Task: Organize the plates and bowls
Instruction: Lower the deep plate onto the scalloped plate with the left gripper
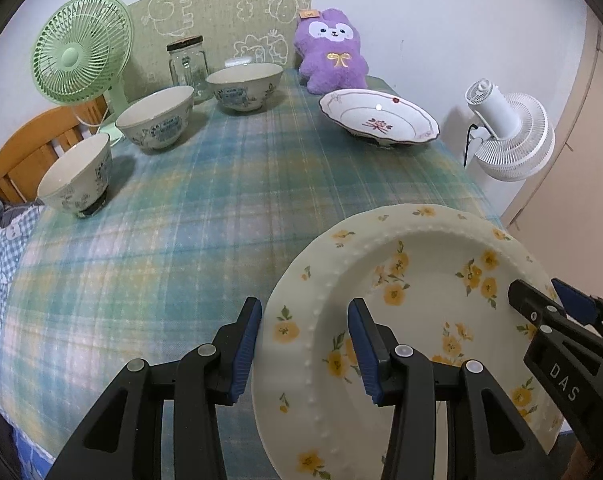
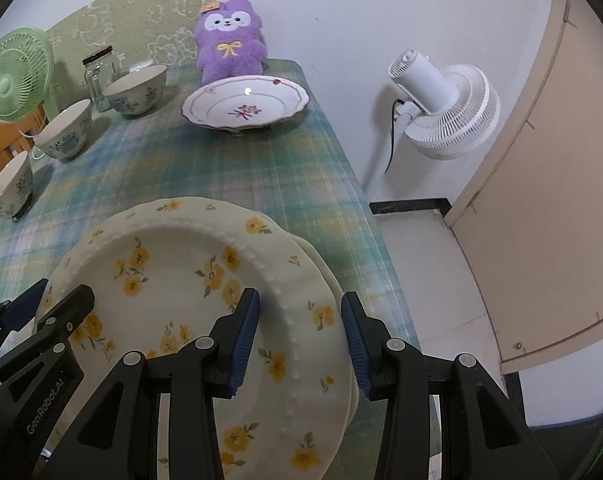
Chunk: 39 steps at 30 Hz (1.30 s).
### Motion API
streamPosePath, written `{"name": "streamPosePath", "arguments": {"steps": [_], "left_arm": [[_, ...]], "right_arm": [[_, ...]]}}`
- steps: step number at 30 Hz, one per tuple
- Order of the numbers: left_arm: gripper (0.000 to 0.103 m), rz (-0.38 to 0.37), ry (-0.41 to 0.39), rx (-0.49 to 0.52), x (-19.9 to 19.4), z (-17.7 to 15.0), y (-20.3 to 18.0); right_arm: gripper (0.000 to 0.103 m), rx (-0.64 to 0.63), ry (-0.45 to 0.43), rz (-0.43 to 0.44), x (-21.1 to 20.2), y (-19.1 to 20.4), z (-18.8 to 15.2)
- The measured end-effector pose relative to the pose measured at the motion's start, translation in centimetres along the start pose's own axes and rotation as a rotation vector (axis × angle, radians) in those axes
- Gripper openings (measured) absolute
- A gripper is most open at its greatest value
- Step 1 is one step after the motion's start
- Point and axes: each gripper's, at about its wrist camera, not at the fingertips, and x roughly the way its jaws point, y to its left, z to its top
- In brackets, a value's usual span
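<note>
- Only the right wrist view shows a second cream plate [image 2: 321,264] under the yellow-flowered plate [image 2: 189,280], plus the floor and a beige door [image 2: 541,200]; only the left wrist view shows the wooden chair [image 1: 29,148]
- left gripper [image 1: 305,344] straddles the flowered plate's left rim, right gripper [image 2: 299,338] its right rim; both jaws stand narrow; whether the pads press, I cannot tell
- the plate sits at the near edge of the plaid tablecloth [image 1: 205,200]; three bowls [image 1: 157,120] and a pink-trimmed dish [image 1: 377,116] lie beyond
</note>
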Motion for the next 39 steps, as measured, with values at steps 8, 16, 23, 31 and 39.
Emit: {"name": "streamPosePath", "arguments": {"steps": [8, 16, 23, 31, 39], "left_arm": [[0.045, 0.012, 0.0, 0.008, 0.4, -0.6, -1.2], [0.045, 0.034, -0.014, 0.026, 0.8, -0.5, -1.8], [0.045, 0.063, -0.022, 0.035, 1.1, -0.4, -2.1], [0.044, 0.09, -0.054, 0.063, 1.0, -0.7, -2.7], [0.044, 0.104, -0.057, 0.061, 1.3, -0.4, -2.8]], "right_arm": [[0.045, 0.002, 0.006, 0.002, 0.6, -1.0, -0.7], [0.045, 0.006, 0.014, 0.012, 1.5, -1.5, -0.7], [0.045, 0.016, 0.017, 0.023, 2.2, -1.5, -0.5], [0.046, -0.015, -0.001, -0.003, 2.2, -1.0, -0.8], [0.046, -0.003, -0.002, 0.007, 2.4, -1.3, -0.6]]}}
